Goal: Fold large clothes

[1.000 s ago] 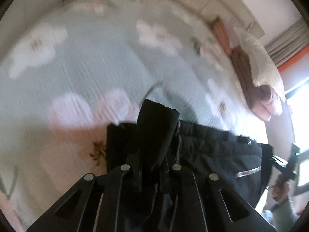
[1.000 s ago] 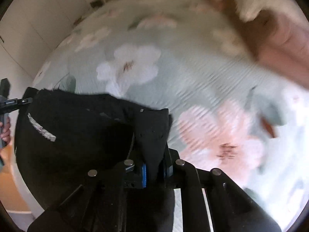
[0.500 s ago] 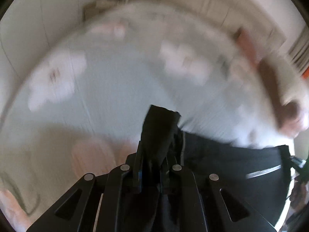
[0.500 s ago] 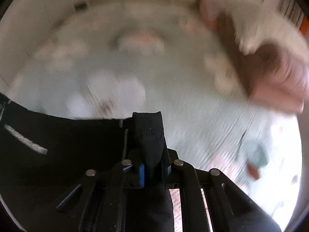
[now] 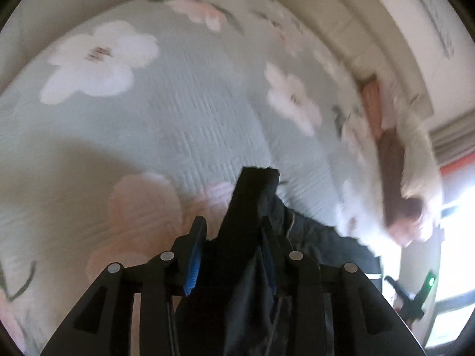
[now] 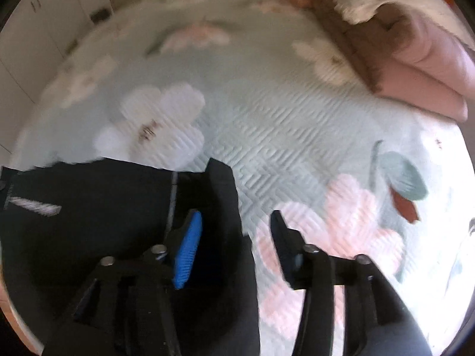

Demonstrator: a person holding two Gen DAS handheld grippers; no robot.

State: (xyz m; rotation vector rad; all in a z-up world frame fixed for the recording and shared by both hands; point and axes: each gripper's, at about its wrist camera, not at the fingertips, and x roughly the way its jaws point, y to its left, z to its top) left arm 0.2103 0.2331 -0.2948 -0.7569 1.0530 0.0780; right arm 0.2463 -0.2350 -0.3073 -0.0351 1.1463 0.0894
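Observation:
A large black garment (image 5: 320,237) with a grey reflective stripe (image 6: 35,204) is stretched low over the floral quilt, which shows in both wrist views. In the left wrist view my left gripper (image 5: 233,228) has its jaws opening. An upright fold of the black cloth (image 5: 252,195) stands between them, and the blue pad (image 5: 194,255) on the left is clear of it. In the right wrist view my right gripper (image 6: 234,237) is also opening, and wide. The garment's corner (image 6: 219,184) slumps against the blue-padded finger (image 6: 187,249), while the other finger (image 6: 282,237) is over bare quilt.
The pale green quilt (image 6: 267,124) with white and pink flowers covers the bed. Folded pink and brown blankets (image 6: 421,68) under a white fluffy throw (image 5: 415,148) lie at the right. White cupboards (image 6: 38,29) stand beyond the bed's far left edge.
Both grippers were shut on folds of the black garment and now stand apart, pads off the cloth. Both hands have shifted across the bed with the garment.

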